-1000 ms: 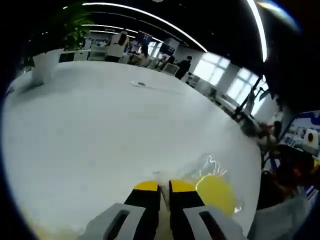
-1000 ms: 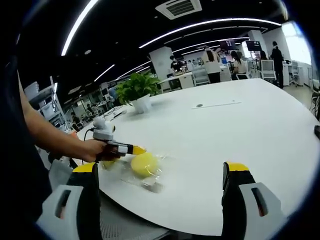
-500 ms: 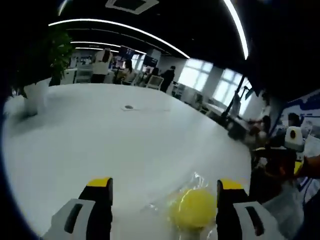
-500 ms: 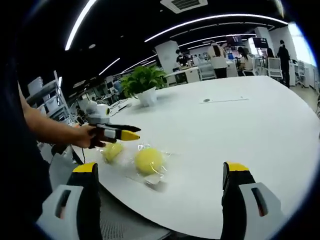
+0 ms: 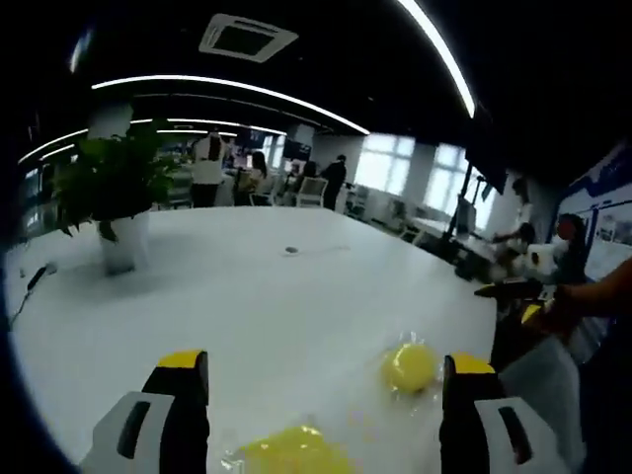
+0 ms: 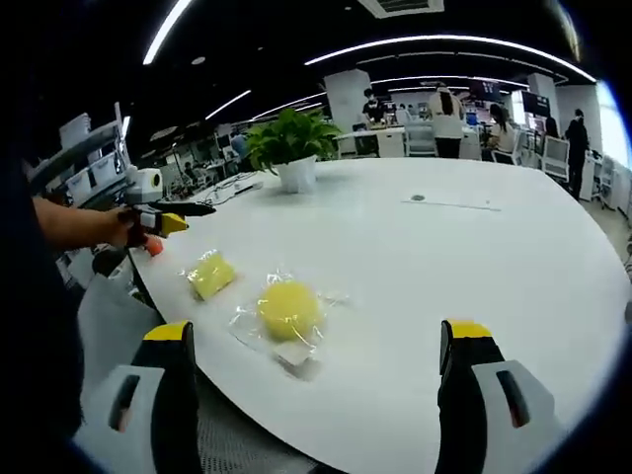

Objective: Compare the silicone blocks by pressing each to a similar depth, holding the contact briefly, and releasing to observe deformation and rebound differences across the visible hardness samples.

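Yellow block [image 6: 289,309] between open fingers [image 6: 178,395].

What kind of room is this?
Probably an open-plan office: a big white table with a potted plant, desks and people at the back, and strip lights overhead.

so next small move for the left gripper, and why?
Probably lower the left gripper onto the near block. Its jaws stand open above the table, off both blocks, and the round block seems already pressed.
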The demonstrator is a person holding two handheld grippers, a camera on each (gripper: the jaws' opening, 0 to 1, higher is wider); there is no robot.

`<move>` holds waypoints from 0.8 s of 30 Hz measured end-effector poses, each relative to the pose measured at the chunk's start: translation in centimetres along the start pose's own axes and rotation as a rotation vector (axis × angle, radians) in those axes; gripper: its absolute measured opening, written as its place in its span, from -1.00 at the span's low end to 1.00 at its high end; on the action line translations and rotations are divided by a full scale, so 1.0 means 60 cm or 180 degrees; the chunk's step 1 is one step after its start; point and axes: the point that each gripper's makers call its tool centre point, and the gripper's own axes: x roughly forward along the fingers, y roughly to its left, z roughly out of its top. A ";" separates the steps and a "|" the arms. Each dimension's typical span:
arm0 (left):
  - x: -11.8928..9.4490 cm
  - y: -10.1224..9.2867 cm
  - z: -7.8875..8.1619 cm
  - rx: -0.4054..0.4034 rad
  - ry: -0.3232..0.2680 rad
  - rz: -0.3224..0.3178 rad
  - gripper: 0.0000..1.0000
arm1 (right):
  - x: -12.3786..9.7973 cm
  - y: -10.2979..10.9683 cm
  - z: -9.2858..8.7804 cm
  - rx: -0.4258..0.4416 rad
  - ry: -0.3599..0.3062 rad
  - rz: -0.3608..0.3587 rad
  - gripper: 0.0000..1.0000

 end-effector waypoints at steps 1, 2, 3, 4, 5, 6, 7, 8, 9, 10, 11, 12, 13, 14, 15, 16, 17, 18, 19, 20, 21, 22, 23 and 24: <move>-0.011 0.006 -0.009 0.0035 0.0029 0.0048 1.00 | 0.002 0.001 -0.002 -0.0001 0.0016 -0.0005 0.93; -0.020 0.011 -0.019 0.0092 0.0063 0.0079 1.00 | 0.004 0.000 -0.006 -0.0023 0.0040 -0.0020 0.93; -0.032 0.018 -0.034 0.0112 0.0080 0.0109 1.00 | 0.005 0.001 -0.008 -0.0049 0.0050 -0.0032 0.93; -0.039 0.022 -0.041 0.0048 0.0089 0.0119 1.00 | 0.006 0.002 -0.010 -0.0064 0.0059 -0.0033 0.93; -0.051 0.021 -0.049 -0.0077 0.0089 0.0133 1.00 | 0.007 0.003 -0.011 -0.0075 0.0068 -0.0027 0.93; -0.058 0.020 -0.052 -0.0032 0.0075 0.0130 1.00 | 0.008 0.004 -0.013 -0.0081 0.0080 -0.0016 0.93; -0.066 0.018 -0.057 -0.0006 0.0061 0.0149 1.00 | 0.010 0.004 -0.017 -0.0086 0.0099 -0.0012 0.93; -0.071 0.020 -0.061 -0.0020 0.0061 0.0162 1.00 | 0.012 0.003 -0.019 -0.0096 0.0114 -0.0021 0.93; -0.076 0.021 -0.065 -0.0049 0.0060 0.0177 1.00 | 0.013 0.002 -0.021 -0.0102 0.0118 -0.0032 0.93; -0.081 0.023 -0.069 -0.0078 0.0050 0.0209 1.00 | 0.015 0.001 -0.024 -0.0092 0.0125 -0.0040 0.93; -0.087 0.026 -0.073 -0.0119 0.0041 0.0235 1.00 | 0.016 0.001 -0.025 -0.0081 0.0136 -0.0040 0.93; -0.090 0.028 -0.075 -0.0136 0.0035 0.0240 1.00 | 0.016 0.002 -0.025 -0.0074 0.0139 -0.0042 0.93; -0.096 0.032 -0.079 -0.0134 0.0016 0.0260 1.00 | 0.017 0.004 -0.025 -0.0071 0.0140 -0.0039 0.93; -0.098 0.035 -0.080 -0.0135 0.0004 0.0273 1.00 | 0.017 0.006 -0.027 -0.0077 0.0155 -0.0024 0.93; -0.101 0.038 -0.082 -0.0157 -0.0011 0.0280 1.00 | 0.017 0.008 -0.027 -0.0102 0.0166 -0.0014 0.93; -0.102 0.038 -0.083 -0.0171 -0.0016 0.0278 1.00 | 0.017 0.008 -0.028 -0.0139 0.0176 -0.0004 0.93; -0.103 0.037 -0.083 -0.0171 -0.0015 0.0276 1.00 | 0.017 0.008 -0.028 -0.0161 0.0175 -0.0006 0.93; -0.104 0.036 -0.084 -0.0173 -0.0012 0.0279 1.00 | 0.016 0.007 -0.028 -0.0157 0.0175 -0.0009 0.93; -0.105 0.036 -0.085 -0.0180 -0.0012 0.0279 1.00 | 0.015 0.004 -0.028 -0.0140 0.0162 -0.0015 0.93; -0.106 0.034 -0.084 -0.0196 -0.0024 0.0269 1.00 | 0.014 0.003 -0.028 -0.0127 0.0151 -0.0021 0.93; -0.106 0.034 -0.083 -0.0214 -0.0036 0.0271 1.00 | 0.013 0.002 -0.029 -0.0114 0.0147 -0.0029 0.93; -0.106 0.032 -0.083 -0.0194 -0.0009 0.0273 1.00 | 0.013 0.001 -0.031 -0.0109 0.0149 -0.0034 0.93; -0.105 0.031 -0.080 -0.0192 -0.0020 0.0265 1.00 | 0.012 0.000 -0.034 -0.0104 0.0153 -0.0038 0.93; -0.105 0.029 -0.077 -0.0205 -0.0041 0.0247 1.00 | 0.011 -0.002 -0.039 -0.0091 0.0162 -0.0048 0.93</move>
